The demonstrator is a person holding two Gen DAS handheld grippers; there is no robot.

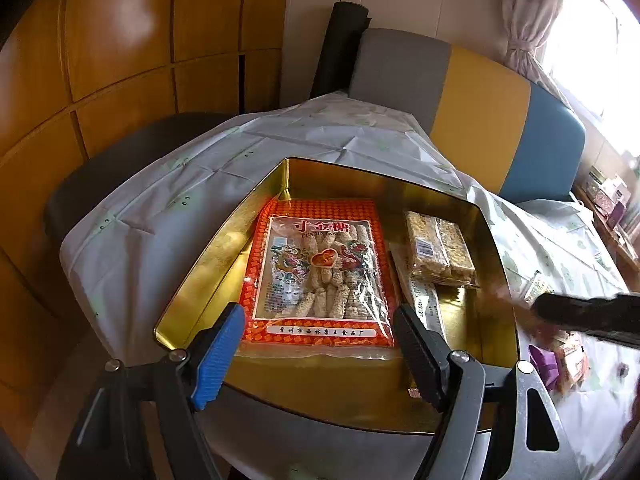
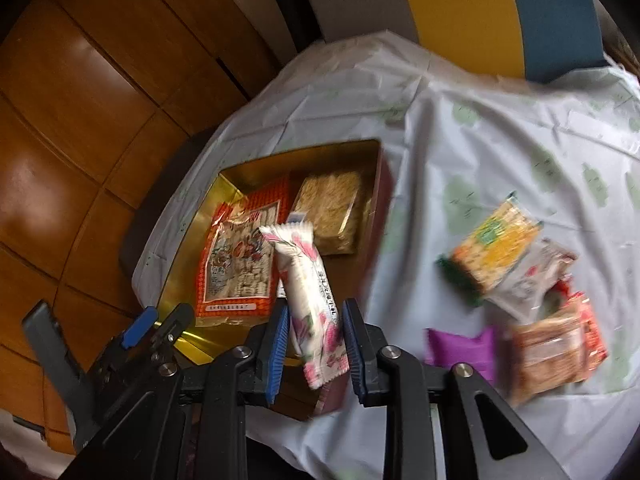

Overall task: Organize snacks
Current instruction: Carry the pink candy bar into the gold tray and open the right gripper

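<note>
Right gripper (image 2: 314, 354) clamped white-pink pack (image 2: 308, 300) mid-frame; left gripper (image 1: 320, 344) spread wide; gold tin (image 1: 496, 248) held orange bag (image 1: 320, 272).

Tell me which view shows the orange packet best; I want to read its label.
The left wrist view: the orange packet lies flat in the gold tin, centred between the open left gripper, its print sharp. The right wrist view shows it smaller, blurred, partly behind the white packet the right gripper holds.

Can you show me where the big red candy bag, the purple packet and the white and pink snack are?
big red candy bag (image 1: 320, 268): left wrist view, middle of its window.
purple packet (image 2: 460, 350): right wrist view, its middle.
white and pink snack (image 2: 310, 304): right wrist view, its middle.
</note>
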